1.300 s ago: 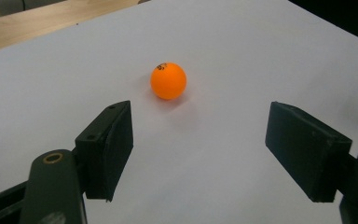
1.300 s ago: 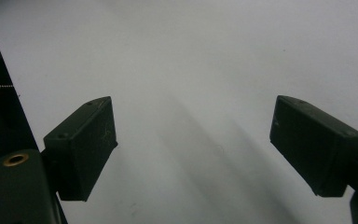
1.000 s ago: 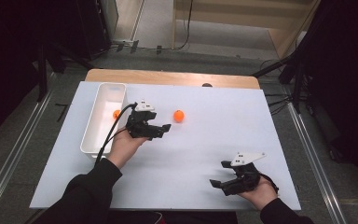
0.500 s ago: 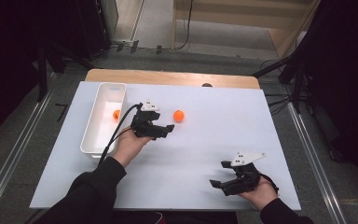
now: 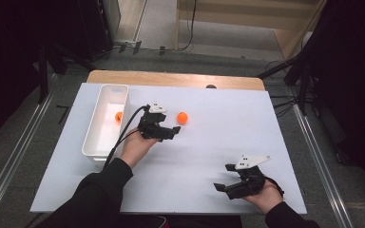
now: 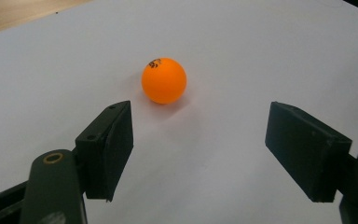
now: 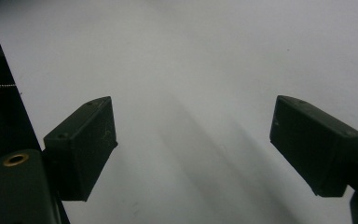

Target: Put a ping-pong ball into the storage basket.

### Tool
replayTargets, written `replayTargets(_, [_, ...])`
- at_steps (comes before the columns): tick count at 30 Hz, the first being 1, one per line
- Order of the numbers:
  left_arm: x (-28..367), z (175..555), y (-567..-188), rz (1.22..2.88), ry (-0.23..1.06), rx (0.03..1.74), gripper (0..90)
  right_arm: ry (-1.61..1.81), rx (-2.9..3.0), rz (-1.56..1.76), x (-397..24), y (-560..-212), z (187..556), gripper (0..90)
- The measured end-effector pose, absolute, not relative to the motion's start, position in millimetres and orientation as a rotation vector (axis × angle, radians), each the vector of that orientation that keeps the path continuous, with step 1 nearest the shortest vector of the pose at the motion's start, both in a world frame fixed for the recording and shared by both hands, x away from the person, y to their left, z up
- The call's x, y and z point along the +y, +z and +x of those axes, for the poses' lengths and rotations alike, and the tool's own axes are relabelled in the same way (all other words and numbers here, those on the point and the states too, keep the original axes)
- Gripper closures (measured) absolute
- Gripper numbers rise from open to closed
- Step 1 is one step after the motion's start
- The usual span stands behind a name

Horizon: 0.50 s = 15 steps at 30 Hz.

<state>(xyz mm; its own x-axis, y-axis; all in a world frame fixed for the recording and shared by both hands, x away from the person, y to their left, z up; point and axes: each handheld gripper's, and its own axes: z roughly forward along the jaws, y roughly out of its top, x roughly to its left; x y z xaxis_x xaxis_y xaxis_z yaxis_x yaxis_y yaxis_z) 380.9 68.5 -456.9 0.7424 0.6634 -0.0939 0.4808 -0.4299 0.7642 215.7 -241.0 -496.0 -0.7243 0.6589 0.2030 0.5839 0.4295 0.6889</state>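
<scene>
Trouble was judged likeliest at the orange ball [image 6: 163, 80], seen lying free on the white surface [image 5: 228, 142] just ahead of the left tool [image 6: 198, 154], whose jaws were spread and empty: one nudge and it could be sent rolling. The right tool [image 7: 193, 149] was parked, unclenched.

— What is lying on the white table [image 5: 209, 156]?

— An orange ball [image 5: 183, 117] is sitting out on the sheet, and a second orange ball [image 5: 119, 116] is resting inside the white bin [image 5: 93, 142] at the left.

— And the hands?

— The left gripper [image 5: 172, 133] is hovering just short of the loose ball, jaws parted, not touching it. The right gripper [image 5: 222, 184] is waiting near the front edge, well apart, jaws spread and holding nothing.
</scene>
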Motion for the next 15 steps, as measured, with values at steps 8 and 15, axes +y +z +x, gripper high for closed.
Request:
replayTargets(8, [60.6, 387.5, -457.9, 2.133, 0.279, 0.853, 23.7, 1.185, 2.567, 1.133, -240.6, -495.9, 215.8, 13.1])
replayTargets(15, [49.1, 391.7, -460.2, 2.132, 0.296, 0.843, 23.7, 1.192, 2.562, 1.146, -240.3, -495.8, 219.4, 13.1])
